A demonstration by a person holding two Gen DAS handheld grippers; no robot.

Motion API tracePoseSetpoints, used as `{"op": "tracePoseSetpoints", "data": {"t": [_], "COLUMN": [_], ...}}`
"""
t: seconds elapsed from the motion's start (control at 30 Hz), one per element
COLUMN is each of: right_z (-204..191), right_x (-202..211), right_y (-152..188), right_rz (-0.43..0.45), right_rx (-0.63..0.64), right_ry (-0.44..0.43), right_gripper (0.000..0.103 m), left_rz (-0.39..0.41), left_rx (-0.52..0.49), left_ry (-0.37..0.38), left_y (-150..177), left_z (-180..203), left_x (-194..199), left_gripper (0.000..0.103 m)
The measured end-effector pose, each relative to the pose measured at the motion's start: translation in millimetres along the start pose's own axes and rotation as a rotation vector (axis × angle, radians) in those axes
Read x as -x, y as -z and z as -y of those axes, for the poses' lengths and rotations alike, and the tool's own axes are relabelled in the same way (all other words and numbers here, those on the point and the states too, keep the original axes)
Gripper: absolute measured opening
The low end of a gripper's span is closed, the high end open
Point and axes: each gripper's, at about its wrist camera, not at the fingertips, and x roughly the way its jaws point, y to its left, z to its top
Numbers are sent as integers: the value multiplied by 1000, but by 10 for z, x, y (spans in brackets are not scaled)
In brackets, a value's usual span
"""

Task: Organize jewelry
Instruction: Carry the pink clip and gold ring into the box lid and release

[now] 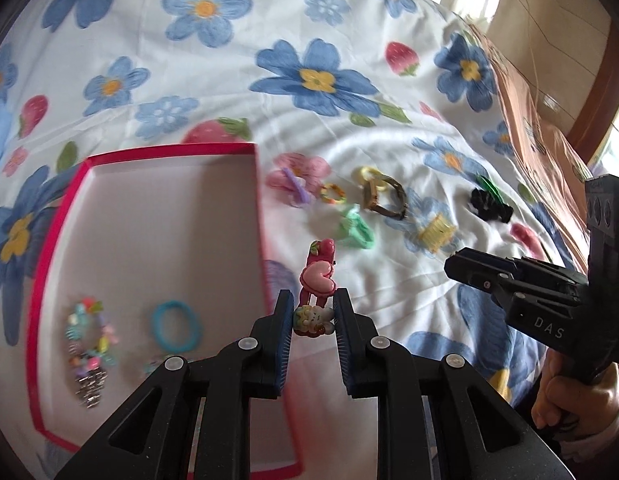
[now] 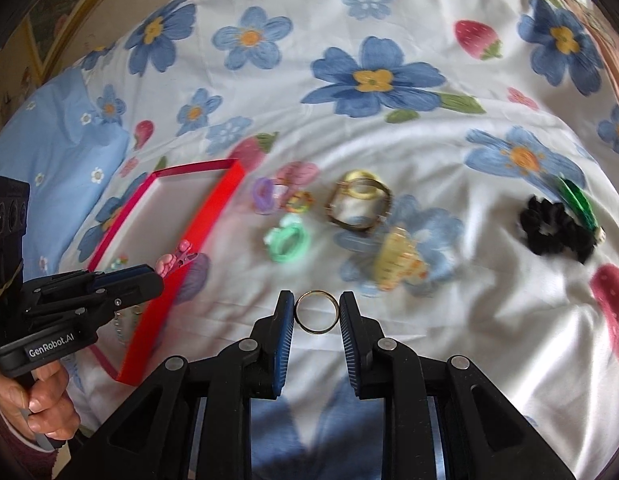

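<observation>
Nearest, the left tool (image 1: 312,322) pinches a pink heart-decorated hair clip (image 1: 318,280) over the red-rimmed shallow box's (image 1: 53,248) right edge; the right tool (image 2: 317,312) pinches a thin gold ring (image 2: 317,312) (both lifted) above the floral bedsheet (image 2: 449,320), loose hair ties beyond.

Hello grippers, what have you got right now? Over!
Left gripper shut on pink hair clip, beside red tray. Right gripper shut on gold ring above the sheet. Nothing in the way. Over.

Two close wrist fisheyes angled steeply down, both sharing the floral sheet (image 1: 237,92), red tray (image 2: 213,216), scattered trinkets
</observation>
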Motion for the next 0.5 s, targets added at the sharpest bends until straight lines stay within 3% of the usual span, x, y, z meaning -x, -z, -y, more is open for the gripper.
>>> {"op": "tracePoseSetpoints", "data": {"t": [0.5], "right_z": [-792], "right_x": [-227], "right_y": [-96], "right_rz": [-19], "right_rx": [126], "right_ry": [-114], "right_gripper": [23], "left_rz": [44], "left_rx": [112], "left_ry": [-78], "left_y": [154], "left_z": [-537], "left_x": [399], "left_gripper": [19]}}
